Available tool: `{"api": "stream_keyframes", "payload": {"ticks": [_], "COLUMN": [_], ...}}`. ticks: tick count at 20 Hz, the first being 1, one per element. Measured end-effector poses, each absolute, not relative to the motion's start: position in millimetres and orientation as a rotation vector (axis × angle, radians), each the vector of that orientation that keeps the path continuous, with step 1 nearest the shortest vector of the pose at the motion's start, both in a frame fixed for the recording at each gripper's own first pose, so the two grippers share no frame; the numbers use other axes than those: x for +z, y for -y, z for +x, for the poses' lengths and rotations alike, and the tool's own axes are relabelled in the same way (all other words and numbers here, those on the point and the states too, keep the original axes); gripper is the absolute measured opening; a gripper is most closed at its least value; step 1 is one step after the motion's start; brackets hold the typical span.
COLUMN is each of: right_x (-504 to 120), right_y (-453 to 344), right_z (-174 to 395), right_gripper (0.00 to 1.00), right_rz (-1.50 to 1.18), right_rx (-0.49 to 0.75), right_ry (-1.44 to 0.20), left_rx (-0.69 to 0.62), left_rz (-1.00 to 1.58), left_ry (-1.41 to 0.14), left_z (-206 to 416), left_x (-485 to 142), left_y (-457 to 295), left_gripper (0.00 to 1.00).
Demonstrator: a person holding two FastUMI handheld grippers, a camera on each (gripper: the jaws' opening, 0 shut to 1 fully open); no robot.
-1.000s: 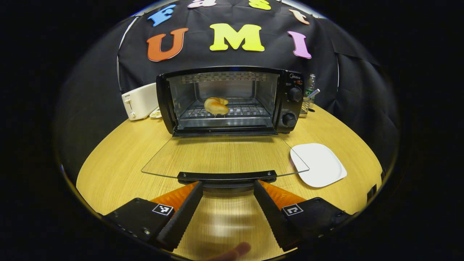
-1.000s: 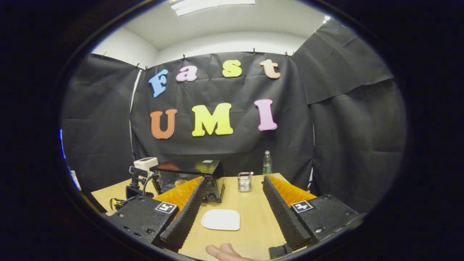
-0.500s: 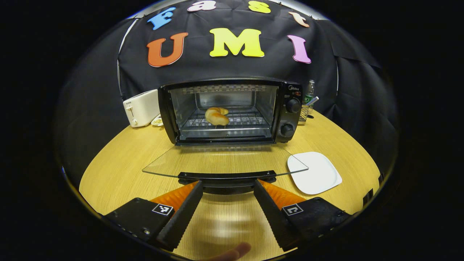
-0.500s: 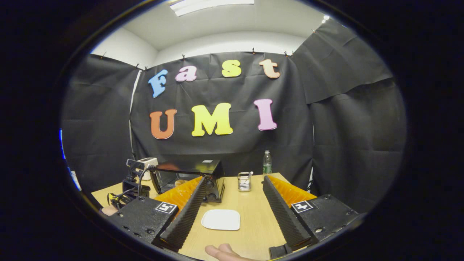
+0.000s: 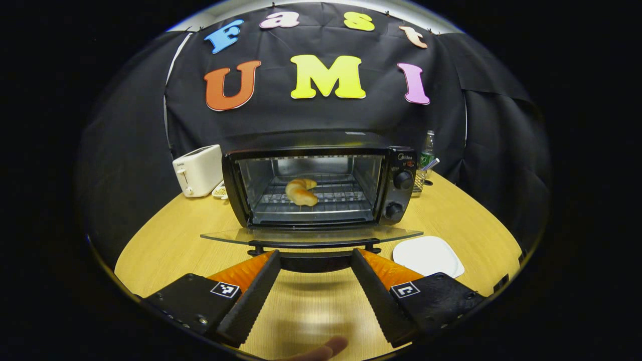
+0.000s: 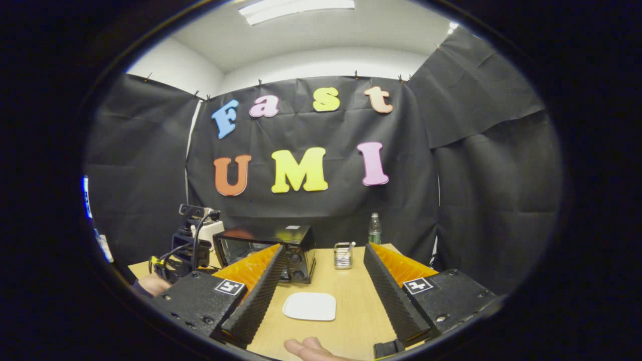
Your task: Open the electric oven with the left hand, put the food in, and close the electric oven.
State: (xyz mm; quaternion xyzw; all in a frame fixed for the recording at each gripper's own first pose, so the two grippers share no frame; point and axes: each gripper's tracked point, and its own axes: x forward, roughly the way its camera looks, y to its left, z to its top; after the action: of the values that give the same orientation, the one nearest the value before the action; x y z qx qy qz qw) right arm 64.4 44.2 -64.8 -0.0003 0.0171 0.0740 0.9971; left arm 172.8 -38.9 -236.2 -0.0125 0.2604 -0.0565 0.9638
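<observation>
Since a second ago the oven [image 5: 321,183] door [image 5: 311,234] has risen from nearly flat on the tabletop [image 5: 160,245] to level, seen edge-on. The left gripper [image 5: 313,260] has its fingers apart, either side of the door handle [image 5: 313,246], not pressing it. The bread [image 5: 301,191] lies on the rack inside. The right gripper [image 6: 323,273] hangs spread above the white plate [image 6: 309,306], holding nothing.

One oven [image 5: 321,183], one croissant [image 5: 301,192], one plate [image 5: 427,255], one toaster [image 5: 198,170], one bottle [image 5: 427,149]
</observation>
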Motion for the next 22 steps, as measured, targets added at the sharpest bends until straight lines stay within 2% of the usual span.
{"api": "stream_keyframes", "payload": {"ticks": [9,14,16,21,22], "right_x": [-64,-66,-67,-69,-68], "right_y": [-41,-37,-37,-38,-39], "right_z": [61,62,63,61,60], "right_gripper": [0.96,0.96,0.96,0.96,0.99], "right_rz": [-0.009,0.002,0.009,0.025,0.024], "right_rx": [0.135,0.118,0.114,0.107,0.105], "right_ry": [-0.033,-0.042,-0.045,-0.053,-0.056], "left_rx": [-0.114,-0.042,-0.030,-0.044,-0.042], "left_rz": [-0.064,-0.102,-0.121,-0.146,-0.146], "left_ry": [-0.436,-0.417,-0.434,-0.357,-0.337], "left_z": [225,263,257,223,215], "left_x": [-197,-192,-191,-157,-148], "left_y": [33,1,-9,-28,-31], "left_gripper": [0.96,0.96,0.96,0.93,0.93]}}
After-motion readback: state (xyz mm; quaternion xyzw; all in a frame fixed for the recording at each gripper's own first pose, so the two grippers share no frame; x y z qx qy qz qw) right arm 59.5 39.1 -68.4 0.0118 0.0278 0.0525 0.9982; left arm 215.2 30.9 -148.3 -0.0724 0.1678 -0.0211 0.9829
